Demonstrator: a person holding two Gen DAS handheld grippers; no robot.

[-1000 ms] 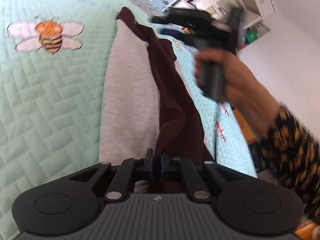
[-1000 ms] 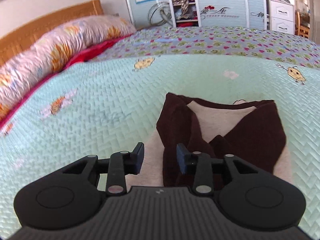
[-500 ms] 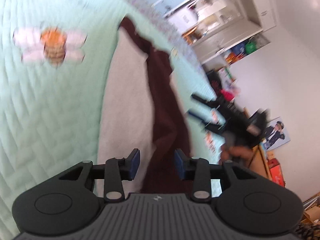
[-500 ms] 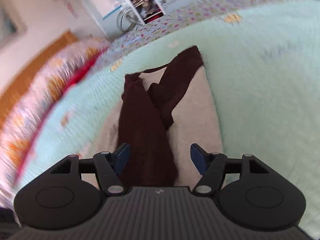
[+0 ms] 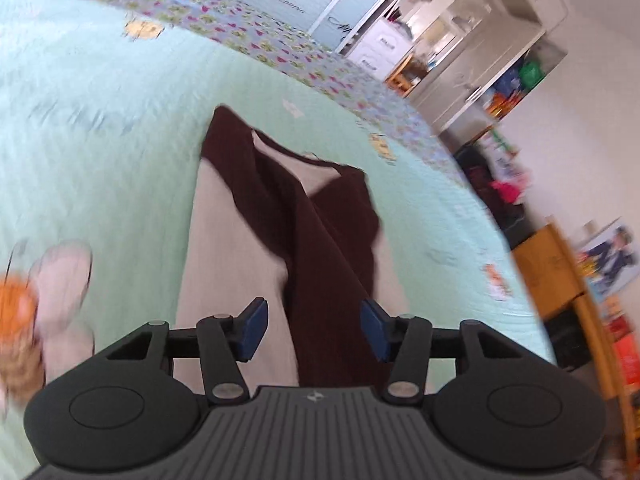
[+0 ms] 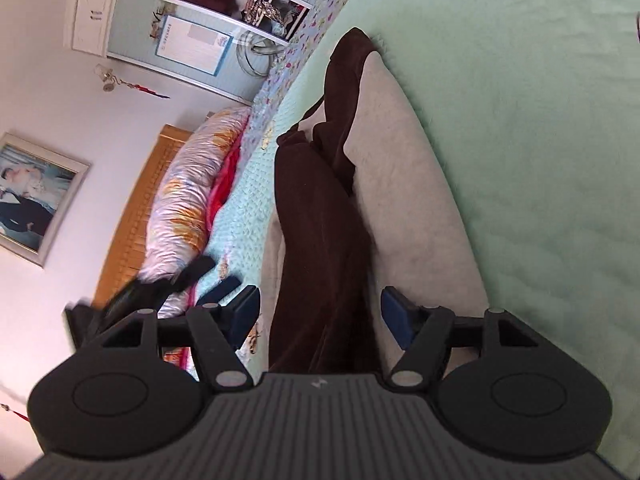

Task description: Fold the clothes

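Blurred bee print (image 5: 24, 312) at edge

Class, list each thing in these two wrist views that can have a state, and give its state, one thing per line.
Left tongs: open, holding nothing.
Right tongs: open, holding nothing.
Shirt: lying flat on the bed, both dark sleeves folded in over the grey body.
Quilt: spread flat under the shirt.
Wardrobe: open, clothes showing inside.

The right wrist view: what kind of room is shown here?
Most likely a home bedroom: a bed with a green quilted bedspread, a wooden headboard with a flowered pillow beside it, and a wardrobe.
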